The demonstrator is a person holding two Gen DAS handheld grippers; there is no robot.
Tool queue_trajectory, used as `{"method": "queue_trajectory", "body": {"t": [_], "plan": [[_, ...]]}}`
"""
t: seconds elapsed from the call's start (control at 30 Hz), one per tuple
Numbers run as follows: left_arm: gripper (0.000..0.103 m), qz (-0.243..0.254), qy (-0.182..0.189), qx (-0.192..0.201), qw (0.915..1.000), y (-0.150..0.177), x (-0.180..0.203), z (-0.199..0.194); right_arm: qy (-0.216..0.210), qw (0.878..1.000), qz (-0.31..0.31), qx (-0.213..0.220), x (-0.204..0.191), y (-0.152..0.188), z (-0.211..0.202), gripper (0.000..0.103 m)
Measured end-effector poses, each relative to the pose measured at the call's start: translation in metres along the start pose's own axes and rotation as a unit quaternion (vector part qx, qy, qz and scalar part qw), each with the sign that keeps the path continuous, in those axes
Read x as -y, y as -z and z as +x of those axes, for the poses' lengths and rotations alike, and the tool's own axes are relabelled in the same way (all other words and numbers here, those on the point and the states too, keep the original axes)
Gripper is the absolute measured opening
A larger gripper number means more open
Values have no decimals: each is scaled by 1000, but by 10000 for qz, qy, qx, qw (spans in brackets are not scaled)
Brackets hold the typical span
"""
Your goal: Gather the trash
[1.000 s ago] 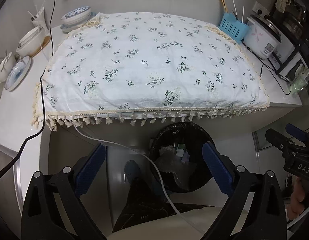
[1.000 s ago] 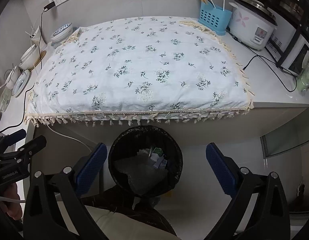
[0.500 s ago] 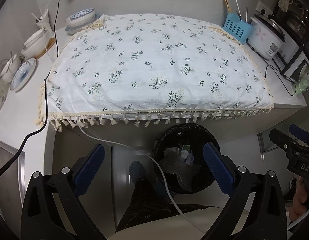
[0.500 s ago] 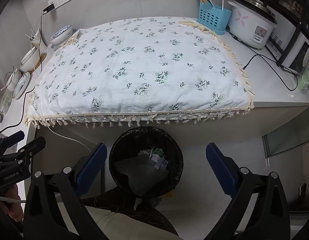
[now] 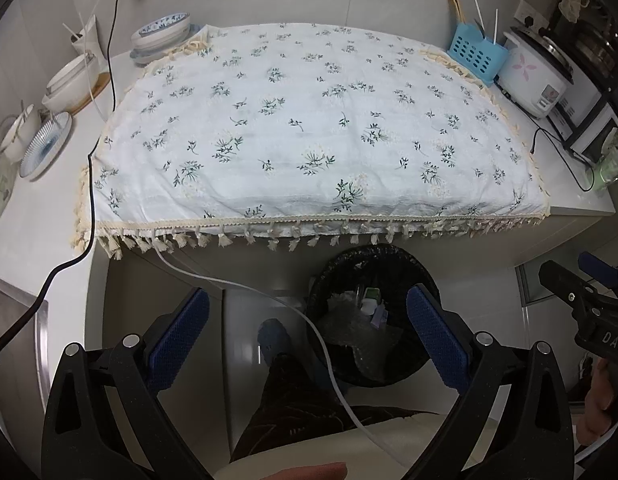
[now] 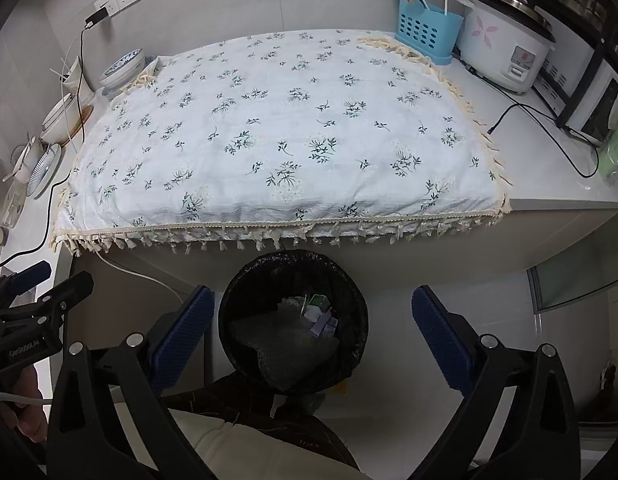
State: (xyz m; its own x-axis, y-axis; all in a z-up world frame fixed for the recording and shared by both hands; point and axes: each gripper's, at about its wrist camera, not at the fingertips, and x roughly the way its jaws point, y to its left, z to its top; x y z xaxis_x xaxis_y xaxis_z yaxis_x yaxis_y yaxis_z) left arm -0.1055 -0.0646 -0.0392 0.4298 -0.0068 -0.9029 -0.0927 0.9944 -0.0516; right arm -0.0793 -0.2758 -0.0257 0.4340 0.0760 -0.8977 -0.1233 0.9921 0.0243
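On my far left sit stacked bowls point(image 5: 75, 80) and a striped plate point(image 5: 45, 145) on the counter point(image 5: 33, 216). My left gripper point(image 5: 307, 338) hangs with its blue pads spread wide, nothing between them. Ahead lies the floral tablecloth point(image 6: 277, 132) — bare of litter. Below its fringe stands the black-lined trash bin point(image 6: 295, 320), scraps and wrappers already inside. My right gripper point(image 6: 313, 330) is likewise wide open and empty, hovering over the bin. Further right — a blue utensil basket point(image 6: 427, 34) and a rice cooker point(image 6: 505, 44).
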Motion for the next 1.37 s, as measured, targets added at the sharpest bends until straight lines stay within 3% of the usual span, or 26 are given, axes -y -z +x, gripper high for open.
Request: {"method": "queue_trajectory", "body": {"t": [1.37], "plan": [[97,-4,-64,47,10000,-5,7,1,18,10000,-85,-4,7,-5,3,95]]}}
